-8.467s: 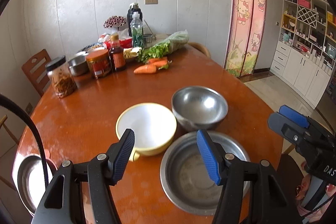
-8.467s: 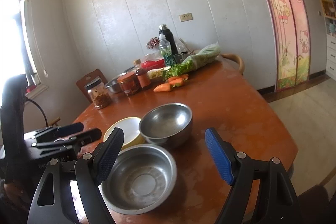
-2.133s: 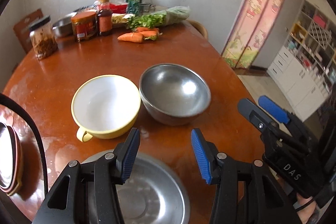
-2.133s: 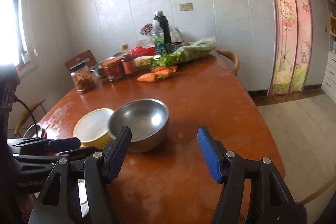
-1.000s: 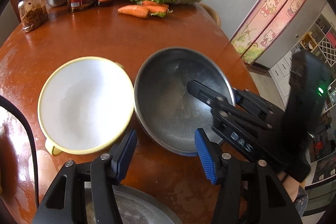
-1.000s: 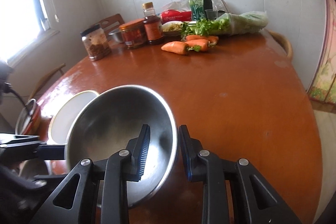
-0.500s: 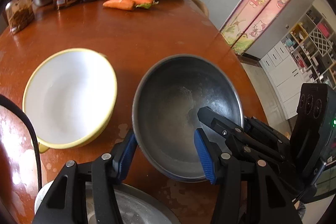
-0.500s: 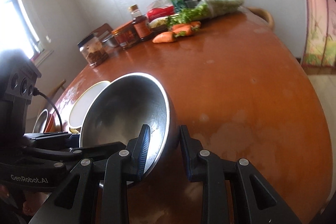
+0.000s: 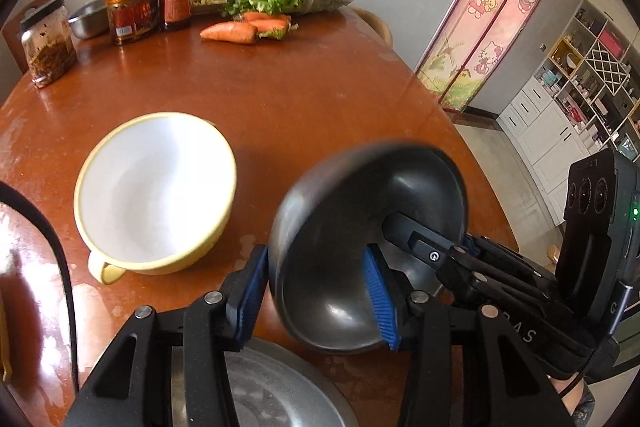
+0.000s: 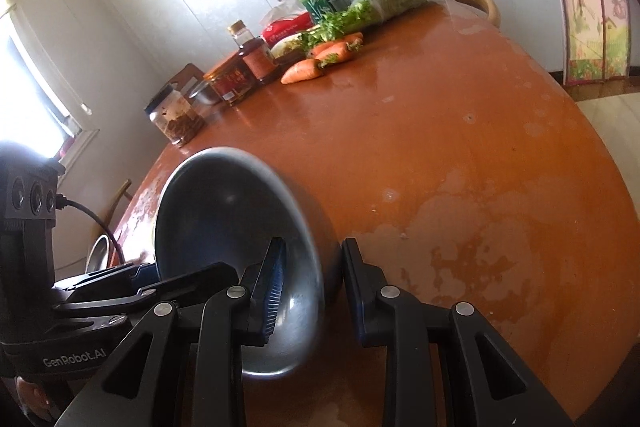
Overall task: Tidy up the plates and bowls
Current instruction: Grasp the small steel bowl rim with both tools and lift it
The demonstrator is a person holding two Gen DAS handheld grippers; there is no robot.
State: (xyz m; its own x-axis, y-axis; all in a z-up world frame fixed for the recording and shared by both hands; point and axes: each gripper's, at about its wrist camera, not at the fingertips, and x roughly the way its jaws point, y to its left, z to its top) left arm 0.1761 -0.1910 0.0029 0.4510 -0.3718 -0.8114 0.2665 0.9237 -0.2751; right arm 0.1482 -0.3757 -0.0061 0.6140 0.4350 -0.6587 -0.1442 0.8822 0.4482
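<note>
The right gripper (image 10: 310,287) pinches the rim of the tilted steel bowl (image 9: 360,247), lifted right of the yellow bowl (image 9: 154,187), while the left gripper (image 9: 316,293), jaws just closing, straddles its near rim without clear contact; next, probably nesting it into the steel basin (image 9: 276,391) nearest.

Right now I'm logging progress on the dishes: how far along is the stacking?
Nothing looks nested yet. In hand: the deep steel bowl, tilted, with the right gripper shut on its rim and the left gripper closing across it. Left: the wide steel basin and the yellow-rimmed white bowl sit apart.
</note>
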